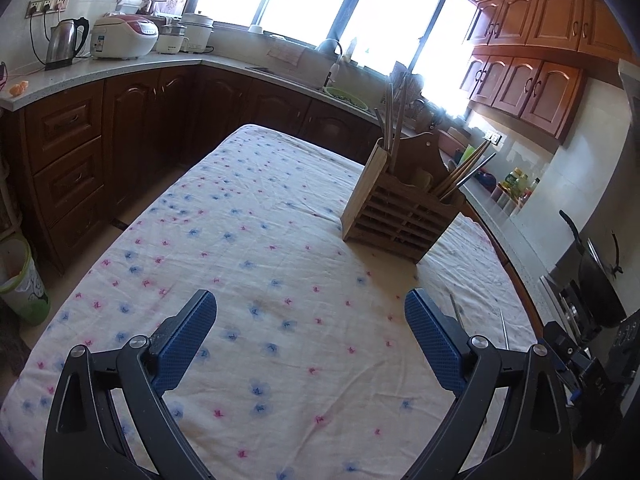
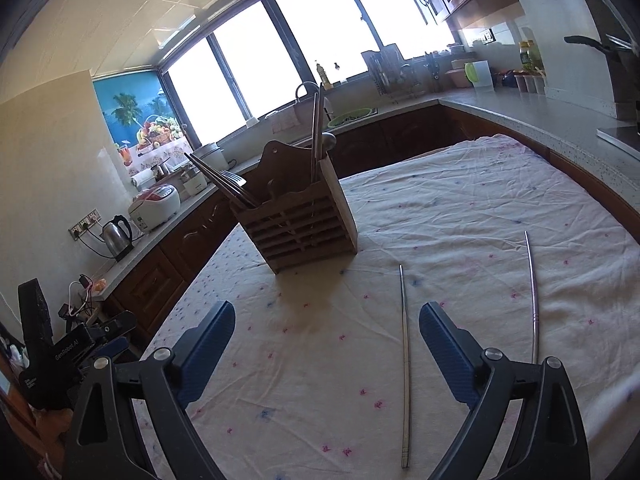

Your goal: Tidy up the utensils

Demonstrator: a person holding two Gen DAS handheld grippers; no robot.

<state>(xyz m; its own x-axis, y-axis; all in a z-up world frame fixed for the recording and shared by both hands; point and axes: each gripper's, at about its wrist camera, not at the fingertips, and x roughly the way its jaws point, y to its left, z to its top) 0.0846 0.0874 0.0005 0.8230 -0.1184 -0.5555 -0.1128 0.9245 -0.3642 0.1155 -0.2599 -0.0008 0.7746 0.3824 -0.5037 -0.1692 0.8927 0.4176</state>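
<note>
utensil holder point(image 2: 298, 216) — chopsticks point(image 2: 224, 184) left compartment, spoon point(image 2: 329, 141) right.

Both tools are looking identical: left tool point(image 1: 311, 310) and right tool point(image 2: 327, 320) are sporting black plastic linkage arms, silver pivot screws point(image 1: 479, 341), and blue textured pads point(image 2: 444, 344) lining each finger.

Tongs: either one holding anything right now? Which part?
Nothing held. Left tongs and right tongs both gape open over the tablecloth; both metal chopsticks lie loose.
</note>
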